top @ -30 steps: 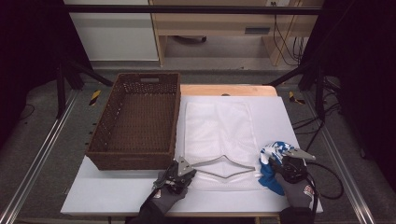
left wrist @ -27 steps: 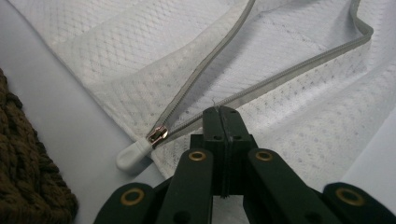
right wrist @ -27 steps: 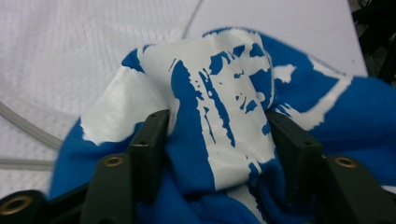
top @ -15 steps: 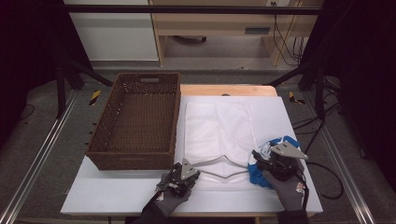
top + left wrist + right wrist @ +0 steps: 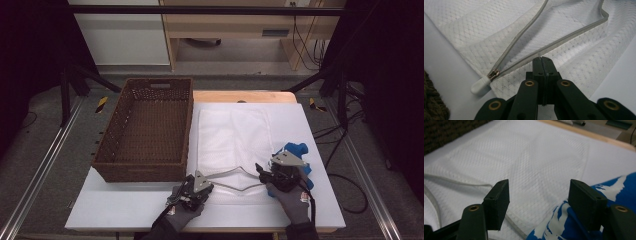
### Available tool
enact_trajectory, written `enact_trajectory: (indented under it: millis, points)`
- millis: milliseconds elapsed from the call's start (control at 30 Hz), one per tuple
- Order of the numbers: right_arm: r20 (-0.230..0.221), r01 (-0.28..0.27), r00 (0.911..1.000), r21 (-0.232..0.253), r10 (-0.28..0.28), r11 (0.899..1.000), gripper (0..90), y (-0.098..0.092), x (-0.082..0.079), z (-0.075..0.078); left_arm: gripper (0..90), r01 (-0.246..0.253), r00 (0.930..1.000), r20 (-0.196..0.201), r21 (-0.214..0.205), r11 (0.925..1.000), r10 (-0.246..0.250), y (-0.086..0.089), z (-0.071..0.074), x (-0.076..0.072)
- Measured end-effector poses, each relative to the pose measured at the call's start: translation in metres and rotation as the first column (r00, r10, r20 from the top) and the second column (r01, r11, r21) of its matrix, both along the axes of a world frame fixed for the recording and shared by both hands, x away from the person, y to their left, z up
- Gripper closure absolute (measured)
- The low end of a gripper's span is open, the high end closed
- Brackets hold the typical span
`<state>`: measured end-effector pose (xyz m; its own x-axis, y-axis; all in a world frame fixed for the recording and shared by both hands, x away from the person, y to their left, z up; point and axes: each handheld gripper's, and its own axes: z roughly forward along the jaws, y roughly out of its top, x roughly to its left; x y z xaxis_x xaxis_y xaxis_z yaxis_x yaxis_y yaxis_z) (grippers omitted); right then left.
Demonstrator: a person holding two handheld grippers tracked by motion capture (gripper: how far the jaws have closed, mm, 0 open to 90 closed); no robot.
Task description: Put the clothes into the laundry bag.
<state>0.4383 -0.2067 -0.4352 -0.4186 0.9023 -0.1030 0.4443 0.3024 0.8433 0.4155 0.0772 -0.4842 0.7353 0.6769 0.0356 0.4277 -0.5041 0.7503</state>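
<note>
The left gripper (image 5: 541, 60) pinches the bag's (image 5: 232, 137) zipper edge, while the right gripper (image 5: 539, 195), jaws wide, hovers with the blue cloth (image 5: 584, 225) at its 5 o'clock.

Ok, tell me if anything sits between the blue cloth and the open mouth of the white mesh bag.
Nothing visible blocks it. The blue and white cloth lies beside the white mesh zip bag, at the right end of its unzipped opening. The left gripper is shut on the bag's near edge; the right gripper, jaws open, is by the cloth.
</note>
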Motion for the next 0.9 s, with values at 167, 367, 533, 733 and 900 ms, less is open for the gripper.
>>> enact_trajectory:
  millis: [167,367,533,733,900]
  points:
    - [0.087,0.028,0.9956,0.056,-0.033,0.998,31.8,-0.015,-0.009,0.029,89.9,-0.002,1.0000,-0.001,-0.001,1.0000,0.002,0.000,0.000,0.000]
    - [0.094,-0.013,0.9955,0.064,0.007,0.998,31.6,-0.003,-0.009,0.034,90.0,-0.001,1.0000,-0.003,-0.007,1.0000,0.001,0.000,0.000,0.000]
    - [0.023,-0.085,0.9962,0.066,0.084,0.994,33.3,0.020,-0.002,0.013,89.9,-0.002,1.0000,-0.004,-0.008,1.0000,0.002,0.000,0.000,0.000]
    - [-0.099,-0.112,0.9885,0.026,0.114,0.993,39.1,0.037,0.008,-0.027,90.0,-0.002,1.0000,0.000,-0.012,0.9999,0.002,0.001,0.000,0.000]
    - [-0.138,-0.139,0.9811,-0.018,0.136,0.990,49.1,0.046,0.012,-0.040,90.0,-0.001,1.0000,0.002,-0.011,0.9999,0.001,0.001,0.001,-0.001]
